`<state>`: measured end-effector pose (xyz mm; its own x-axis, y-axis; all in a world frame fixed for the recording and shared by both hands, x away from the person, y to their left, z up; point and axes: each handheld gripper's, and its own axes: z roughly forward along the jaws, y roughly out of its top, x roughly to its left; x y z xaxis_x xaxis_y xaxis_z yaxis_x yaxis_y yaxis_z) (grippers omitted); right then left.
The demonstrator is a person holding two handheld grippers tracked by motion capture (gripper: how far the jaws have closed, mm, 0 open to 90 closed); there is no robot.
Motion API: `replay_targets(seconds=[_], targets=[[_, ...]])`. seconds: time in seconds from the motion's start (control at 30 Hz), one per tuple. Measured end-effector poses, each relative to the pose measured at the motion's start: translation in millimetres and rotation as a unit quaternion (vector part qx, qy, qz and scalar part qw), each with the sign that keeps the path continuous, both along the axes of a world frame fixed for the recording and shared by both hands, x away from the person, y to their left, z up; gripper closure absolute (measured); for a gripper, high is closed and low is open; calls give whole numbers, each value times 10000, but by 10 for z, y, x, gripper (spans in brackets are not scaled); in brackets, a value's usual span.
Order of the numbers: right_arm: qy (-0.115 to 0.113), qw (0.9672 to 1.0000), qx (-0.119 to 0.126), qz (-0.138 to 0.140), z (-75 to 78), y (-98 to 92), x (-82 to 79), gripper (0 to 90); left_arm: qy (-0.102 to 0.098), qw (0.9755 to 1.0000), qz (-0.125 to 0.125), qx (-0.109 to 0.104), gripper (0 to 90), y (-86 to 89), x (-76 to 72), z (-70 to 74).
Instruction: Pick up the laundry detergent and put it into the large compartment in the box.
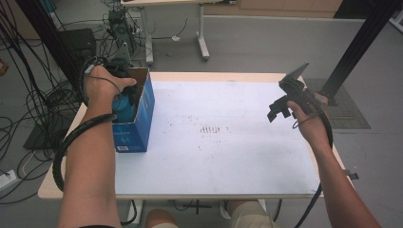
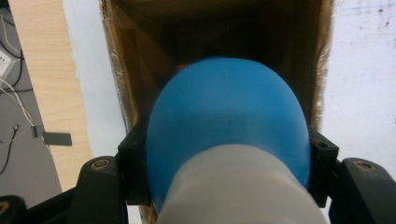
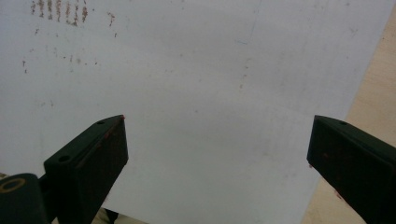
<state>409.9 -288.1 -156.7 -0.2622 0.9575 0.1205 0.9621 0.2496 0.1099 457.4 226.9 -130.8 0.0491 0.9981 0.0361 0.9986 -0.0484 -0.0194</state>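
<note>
Left tool [image 2: 229, 154]: jaws clamped on either side of a blue-and-white bottle [image 2: 229, 121], blue rounded end leading, white part nearer the camera; held at the open top of the box.
Box [image 1: 142, 111]: blue carton w/ brown cardboard inside, standing at the desk's left side, flaps open. In the left gripper view the bottle sits right at the mouth, dark interior beyond it.
Progress: looks like packing (or unpacking) the bottle – can't tell which way from one moment. Bottle is at the opening, not seated at the bottom and not clear of the box. Left to do, by my read: finish the move, then release.
Desk [image 1: 228, 156]: white sheet over a pale wood top; faint reddish-brown marks near centre.
Right tool [image 3: 217, 154]: jaws wide apart, nothing between them, held above the desk's far right part, well apart from the box.
Writing: white label & small print on the box's near blue face, too small to read. No brand legible.
</note>
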Motion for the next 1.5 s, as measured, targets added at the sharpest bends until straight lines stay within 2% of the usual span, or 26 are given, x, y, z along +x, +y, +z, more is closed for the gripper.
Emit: replay_targets(seconds=[0.67, 0.73, 1.5], targets=[[51, 10000, -47, -39, -35, 1, 5, 52, 134, 9998, -130, 5, 374, 9, 15, -340], [49, 10000, -46, -45, -38, -3, 4, 53, 94, 9999, -138, 2, 373, 6, 6, -341], [47, 10000, -23, -42, -55, -21, -9, 52, 143, 9998, -155, 54, 371, -41, 30, -354]])
